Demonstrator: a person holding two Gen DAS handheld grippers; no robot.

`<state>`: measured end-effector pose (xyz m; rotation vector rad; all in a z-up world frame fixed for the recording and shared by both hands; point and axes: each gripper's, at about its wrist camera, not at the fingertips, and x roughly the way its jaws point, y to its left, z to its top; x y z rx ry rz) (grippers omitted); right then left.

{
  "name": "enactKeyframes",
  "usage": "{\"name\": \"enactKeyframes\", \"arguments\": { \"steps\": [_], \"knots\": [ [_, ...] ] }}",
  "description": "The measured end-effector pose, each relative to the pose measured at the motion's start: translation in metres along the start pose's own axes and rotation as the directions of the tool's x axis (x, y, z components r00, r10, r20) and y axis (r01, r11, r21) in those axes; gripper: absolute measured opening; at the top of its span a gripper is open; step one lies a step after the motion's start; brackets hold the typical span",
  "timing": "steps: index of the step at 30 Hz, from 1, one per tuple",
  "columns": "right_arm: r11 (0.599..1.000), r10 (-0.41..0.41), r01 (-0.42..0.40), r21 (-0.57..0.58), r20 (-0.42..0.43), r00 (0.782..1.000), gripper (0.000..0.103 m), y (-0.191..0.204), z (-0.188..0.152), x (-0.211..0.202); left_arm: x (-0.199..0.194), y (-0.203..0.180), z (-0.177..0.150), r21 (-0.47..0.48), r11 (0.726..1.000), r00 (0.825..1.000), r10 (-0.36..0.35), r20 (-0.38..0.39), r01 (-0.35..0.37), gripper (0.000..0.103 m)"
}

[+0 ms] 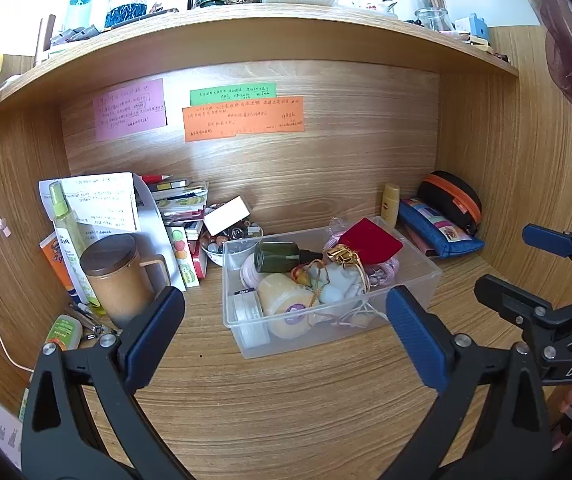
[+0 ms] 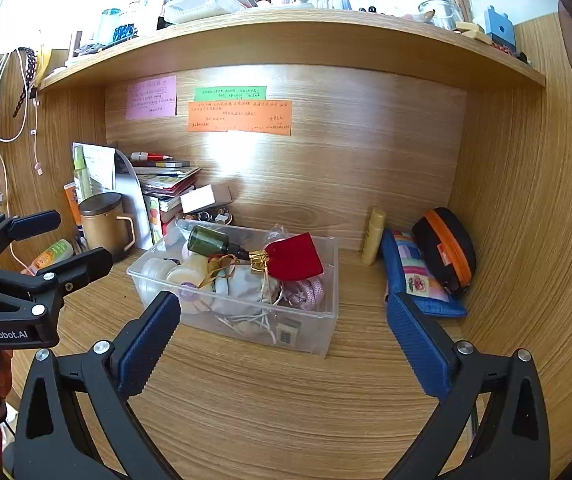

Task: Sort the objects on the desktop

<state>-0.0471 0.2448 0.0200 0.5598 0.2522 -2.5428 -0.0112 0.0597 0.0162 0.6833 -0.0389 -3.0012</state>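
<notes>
Clear plastic bin (image 1: pixel 425 280): rectangular, translucent, set on the wood-grain desk (image 1: pixel 286 400); long axis runs diagonally, from near-left to far-right in the left wrist view.

Contents, heaped: dark green bottle (image 1: pixel 276 257) laid on its side, nozzle pointed toward the red velvet pouch (image 1: pixel 371 245); cream cylindrical jar (image 1: pixel 282 300); pink cord, partly buried. Lower items are obscured.

Left of bin: brown lidded mug (image 1: pixel 120 276), stacked books (image 1: pixel 178 200).

Right of bin: blue pencil case (image 2: pixel 413 276), black pouch with orange zip (image 2: pixel 447 250), yellow tube (image 2: pixel 373 236) upright.

Left gripper (image 1: pixel 286 320) and right gripper (image 2: pixel 282 336): fingers spread wide, nothing held, both short of the bin.
</notes>
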Motion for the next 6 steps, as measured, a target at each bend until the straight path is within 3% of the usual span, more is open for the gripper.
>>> {"name": "enactKeyframes", "arguments": {
  "steps": [6],
  "knots": [
    [1.000, 0.005, -0.005, 0.003, -0.001, 1.000, 0.103, -0.0001, -0.0025, 0.0005, -0.0020, -0.0003, -0.0018, -0.010, 1.000, 1.000, -0.015, 0.008, 0.015, 0.102]
  ]
}}
